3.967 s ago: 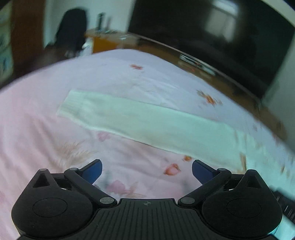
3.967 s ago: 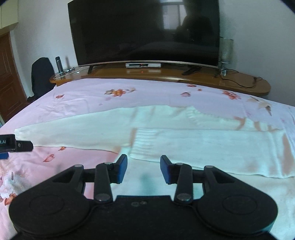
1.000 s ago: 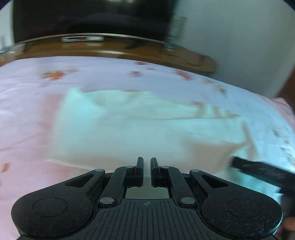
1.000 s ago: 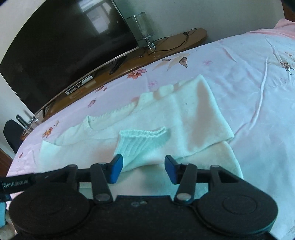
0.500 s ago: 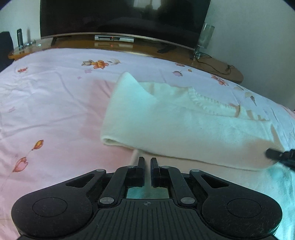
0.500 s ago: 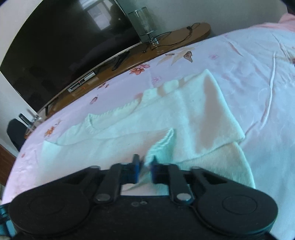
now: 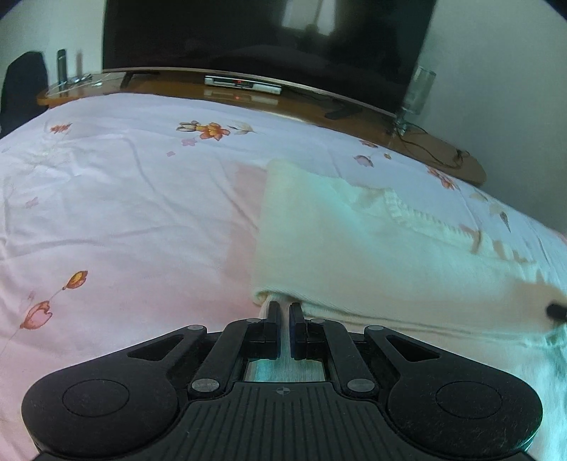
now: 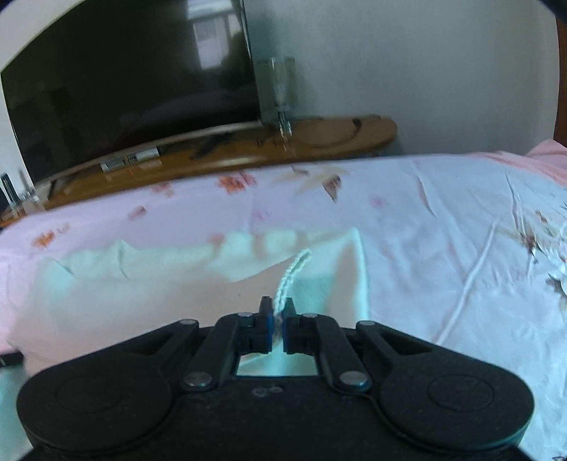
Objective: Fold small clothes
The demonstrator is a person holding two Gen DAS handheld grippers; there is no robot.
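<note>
Cream knitted sweater (image 7: 372, 255) spread flat on the pink flowered bedsheet (image 7: 124, 220), body folded over on itself, thick rolled fold edge facing the left wrist camera, ribbed neckline showing toward the far right. Left gripper (image 7: 284, 312) down low at that near fold edge, jaws pressed together on a thin layer of the knit, cloth visible through the window behind the fingers. Tip of the other tool poking in at the far right edge of the left view, against the sweater. Over on the right wrist view, somewhat blurred: right gripper (image 8: 277, 312) with jaws closed on the ribbed cuff (image 8: 292, 275) of a sleeve, the ribbed edge standing up in a narrow strip from between the pads, lifted off the sweater body (image 8: 124, 294) beneath. Blue pads just visible either side of the pinched knit. Sweater lying across the middle of the bed, sheet bare and creased to the right of it. Beyond the bed, a long wooden TV stand (image 7: 248, 95) carrying a big dark television (image 7: 248, 32), a silver set-top box (image 7: 242, 85) under the screen, a clear glass vase (image 7: 418, 92) at the right end with a cable trailing along the wood. Dark chair back (image 7: 21, 85) at the far left.
</note>
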